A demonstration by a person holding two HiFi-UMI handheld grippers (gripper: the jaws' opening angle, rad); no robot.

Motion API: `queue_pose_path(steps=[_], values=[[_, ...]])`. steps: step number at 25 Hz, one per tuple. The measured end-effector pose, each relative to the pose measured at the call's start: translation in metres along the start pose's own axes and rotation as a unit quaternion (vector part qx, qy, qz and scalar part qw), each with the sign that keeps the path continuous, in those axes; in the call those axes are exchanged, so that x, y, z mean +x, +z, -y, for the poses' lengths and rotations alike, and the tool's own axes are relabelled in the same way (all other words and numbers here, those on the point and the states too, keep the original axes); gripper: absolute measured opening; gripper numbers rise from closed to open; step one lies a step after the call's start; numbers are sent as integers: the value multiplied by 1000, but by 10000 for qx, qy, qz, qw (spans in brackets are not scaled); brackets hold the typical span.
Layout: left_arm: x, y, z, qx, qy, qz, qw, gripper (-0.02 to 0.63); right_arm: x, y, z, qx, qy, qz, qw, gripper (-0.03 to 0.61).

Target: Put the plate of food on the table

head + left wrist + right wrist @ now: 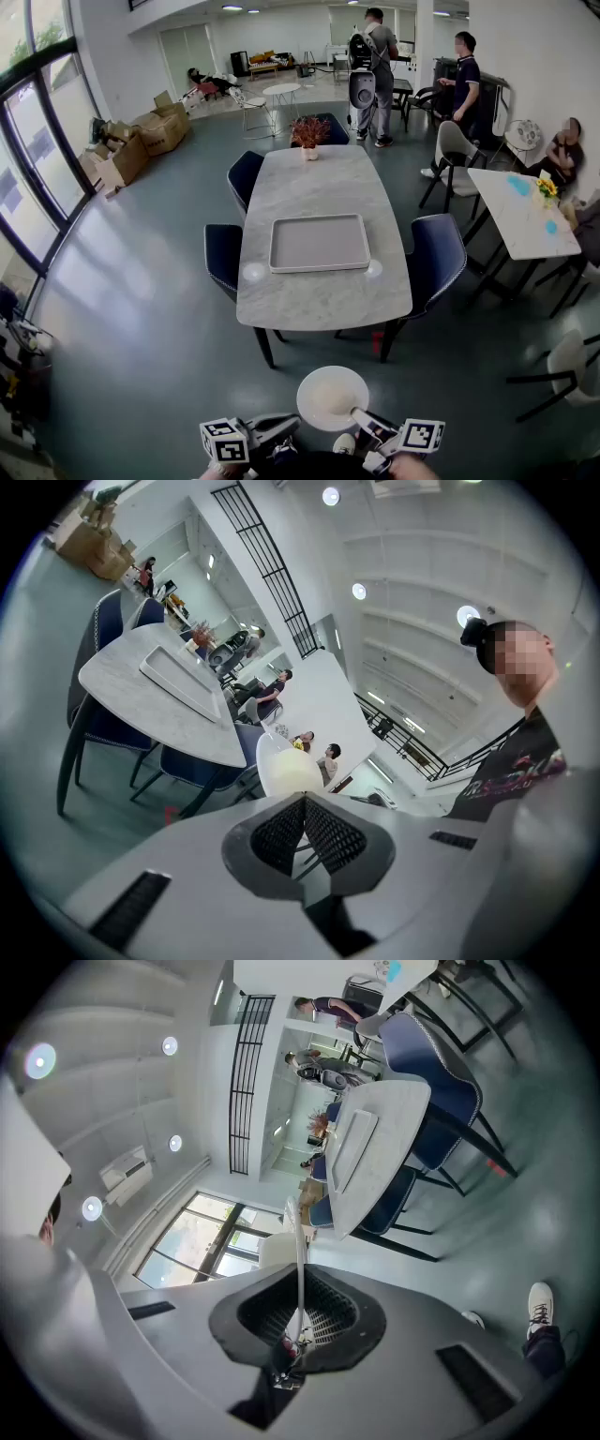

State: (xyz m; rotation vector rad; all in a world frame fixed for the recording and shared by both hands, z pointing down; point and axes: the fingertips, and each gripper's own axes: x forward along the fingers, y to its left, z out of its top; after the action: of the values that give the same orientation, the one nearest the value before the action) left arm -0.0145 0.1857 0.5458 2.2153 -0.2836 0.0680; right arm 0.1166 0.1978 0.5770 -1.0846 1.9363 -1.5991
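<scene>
- We count two grippers: the left gripper (286, 424) and the right gripper (361, 417), both low at the near edge of the head view
- We count one plate (330, 394), white and round, with pale food on it; one grey tray (320, 267); one plant pot (309, 136); two small round discs (254, 273) beside the tray's near corners; four dark blue chairs (436, 253) around the table
- The right gripper is clamped on the rim of the plate; in its own view the plate stands edge-on between the two pads; the plate is in the air above the floor (141, 328), near the table's near end but not over it
- The left gripper has its jaws together with nothing between them; the plate is just beyond its tips
- The table (319, 295) has a pale marble top; the tray lies in its middle and carries nothing; the plant pot stands at the far end
- The room is large, with a glossy grey floor; tall windows (37, 141) and cardboard boxes (141, 141) are on the left; a second white table (516, 220) is on the right; we see three persons (375, 75) at the far right side
</scene>
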Motion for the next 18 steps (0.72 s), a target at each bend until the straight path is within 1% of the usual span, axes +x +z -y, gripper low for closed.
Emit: queue_pose_path(steps=[3, 7, 10, 13, 16, 18], values=[[2, -1, -3, -1, 20, -17, 10000, 5, 1, 4, 1, -143, 76, -8, 9999, 18], [6, -1, -1, 45, 5, -45, 10000, 5, -2, 5, 4, -105, 2, 12, 9999, 18], [6, -2, -2, 3, -4, -34, 10000, 5, -3, 4, 7, -139, -25, -1, 9999, 18], [10, -2, -4, 48, -4, -43, 10000, 5, -3, 10, 9, -251, 41, 28, 9997, 18], [11, -4, -8, 27, 5, -43, 10000, 5, -6, 13, 19, -29, -32, 151, 9999, 20], [10, -5, -10, 38, -6, -39, 10000, 6, -7, 16, 22, -33, -57, 204, 9998, 18]])
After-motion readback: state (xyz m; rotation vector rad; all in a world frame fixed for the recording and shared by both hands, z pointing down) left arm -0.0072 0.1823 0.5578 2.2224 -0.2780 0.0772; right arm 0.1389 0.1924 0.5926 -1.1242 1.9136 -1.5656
